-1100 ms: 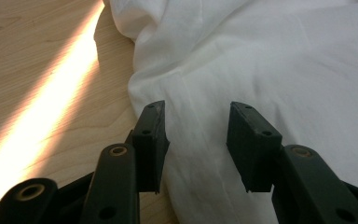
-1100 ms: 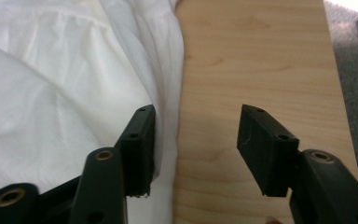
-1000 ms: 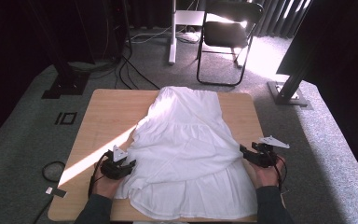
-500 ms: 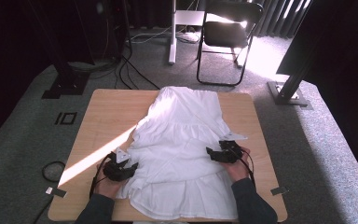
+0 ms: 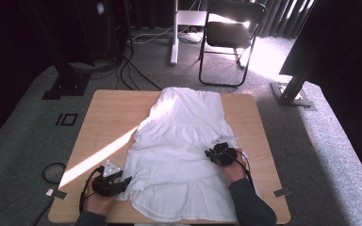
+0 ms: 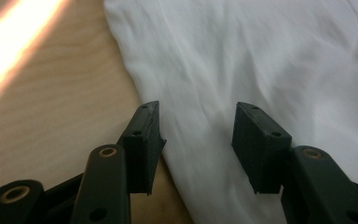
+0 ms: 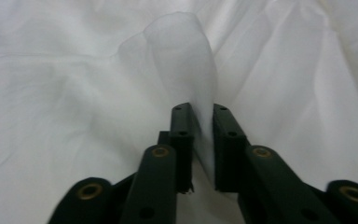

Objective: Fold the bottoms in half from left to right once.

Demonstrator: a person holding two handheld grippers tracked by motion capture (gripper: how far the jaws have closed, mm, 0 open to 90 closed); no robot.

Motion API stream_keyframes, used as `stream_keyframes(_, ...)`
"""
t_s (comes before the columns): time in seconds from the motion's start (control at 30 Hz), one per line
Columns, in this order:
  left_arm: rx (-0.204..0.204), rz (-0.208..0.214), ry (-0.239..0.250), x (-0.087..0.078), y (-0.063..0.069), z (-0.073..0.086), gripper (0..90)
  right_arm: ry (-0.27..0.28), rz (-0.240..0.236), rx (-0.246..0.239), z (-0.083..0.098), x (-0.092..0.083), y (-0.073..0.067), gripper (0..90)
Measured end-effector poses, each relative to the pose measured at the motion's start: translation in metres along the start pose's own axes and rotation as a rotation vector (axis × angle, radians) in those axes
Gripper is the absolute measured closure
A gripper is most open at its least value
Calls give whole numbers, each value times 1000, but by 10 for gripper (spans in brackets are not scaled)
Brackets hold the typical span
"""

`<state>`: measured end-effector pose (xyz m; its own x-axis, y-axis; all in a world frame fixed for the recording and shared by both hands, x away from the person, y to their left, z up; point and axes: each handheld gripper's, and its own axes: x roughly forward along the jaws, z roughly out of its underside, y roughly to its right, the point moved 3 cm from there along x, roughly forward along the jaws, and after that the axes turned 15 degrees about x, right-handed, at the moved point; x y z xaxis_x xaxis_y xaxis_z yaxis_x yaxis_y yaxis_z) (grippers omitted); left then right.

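A white dress was laid flat on the wooden table, its narrow top toward the far edge and its wide hem toward the person. The right gripper was seen with its jaws just closed together on a raised fold of the dress, a thin pinch of cloth standing up between the pads; in the high view the same gripper sat on the right side of the skirt. The left gripper was held with its jaws apart over the dress's left edge, one jaw above bare wood and the other above cloth, nothing yet pressed. For the step to be done well, it was judged that the left jaws should be brought down so that the edge is taken fully between the pads before closing, at about the same level on the skirt as the right pinch, so that the cloth can be lifted or folded evenly and not dragged askew. How many layers were caught in the right pinch could not be told. The near hem was partly covered by the right sleeve, and the left jaw tips were hard to make out in the high view.
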<state>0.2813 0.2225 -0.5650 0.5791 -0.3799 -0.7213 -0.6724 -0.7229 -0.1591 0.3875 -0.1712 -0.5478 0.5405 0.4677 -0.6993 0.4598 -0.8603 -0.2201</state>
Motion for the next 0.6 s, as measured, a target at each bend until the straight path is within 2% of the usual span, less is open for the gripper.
stream_keyframes(0.03, 4, 7, 1, -4, 2, 3, 524, 13, -7, 5, 3, -9, 1, 831)
stream_keyframes(0.07, 4, 7, 1, -4, 2, 3, 523, 13, -7, 5, 3, -9, 1, 831)
stream_keyframes(0.1, 5, 17, 8, -8, 5, 6, 519, 39, -20, 10, 10, -28, 4, 851)
stream_keyframes(0.13, 17, 25, 23, -14, 9, 11, 509, 53, -21, 15, 14, -38, 5, 854)
stream_keyframes(0.23, 50, 44, 28, -20, 19, 14, 480, 89, -52, 47, 32, -66, 12, 854)
stream_keyframes(0.27, 50, 44, 28, -20, 19, 14, 471, 89, -52, 47, 32, -66, 12, 854)
stream_keyframes(0.3, 81, 47, 16, -18, 26, 14, 468, 108, -46, 51, 46, -83, 18, 853)
stream_keyframes(0.33, 99, 38, 0, -15, 29, 14, 467, 113, -37, 52, 53, -91, 21, 852)
stream_keyframes(0.4, 115, 29, -13, -9, 32, 13, 476, 126, -23, 58, 67, -106, 27, 853)
stream_keyframes(0.43, 104, 42, -4, -9, 32, 12, 514, 129, -15, 60, 73, -113, 29, 853)
stream_keyframes(0.53, 107, 44, -4, -10, 31, 11, 768, 146, 12, 70, 92, -132, 38, 874)
stream_keyframes(0.6, 96, 59, 26, -17, 29, 12, 830, 152, 18, 87, 103, -143, 43, 889)
